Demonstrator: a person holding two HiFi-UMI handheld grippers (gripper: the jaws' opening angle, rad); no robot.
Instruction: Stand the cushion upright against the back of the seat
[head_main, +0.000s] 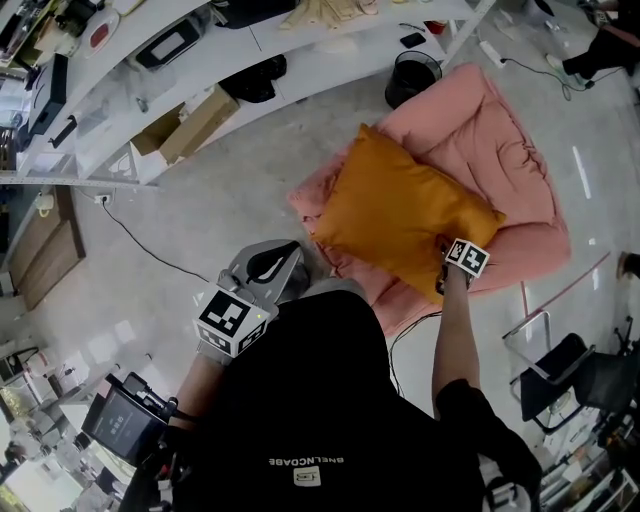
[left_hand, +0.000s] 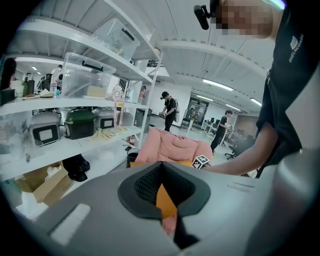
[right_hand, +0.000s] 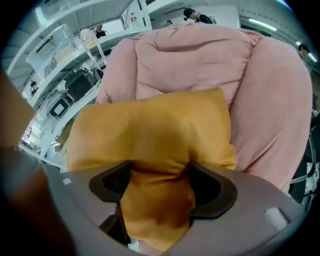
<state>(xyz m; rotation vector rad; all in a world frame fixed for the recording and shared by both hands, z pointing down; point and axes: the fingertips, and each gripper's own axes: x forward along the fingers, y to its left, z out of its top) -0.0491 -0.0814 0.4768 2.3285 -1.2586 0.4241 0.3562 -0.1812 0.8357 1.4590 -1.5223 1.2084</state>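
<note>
An orange cushion (head_main: 400, 215) lies tilted on a pink padded floor seat (head_main: 490, 140), leaning partly toward the seat's back. My right gripper (head_main: 443, 270) points steeply down at the cushion's near edge. In the right gripper view the jaws stand wide, with a bulge of the cushion (right_hand: 150, 130) filling the gap between them and the pink seat (right_hand: 200, 55) behind. My left gripper (head_main: 272, 262) is held back near my body, away from the seat. Its jaws are together and hold nothing. Through them the cushion (left_hand: 165, 202) and seat (left_hand: 170, 145) show far off.
White shelving (head_main: 300, 50) runs along the top left, with a cardboard box (head_main: 185, 125) under it. A black bin (head_main: 412, 78) stands beside the seat's far corner. A black chair (head_main: 560, 375) is at the lower right. A cable (head_main: 140, 245) crosses the floor.
</note>
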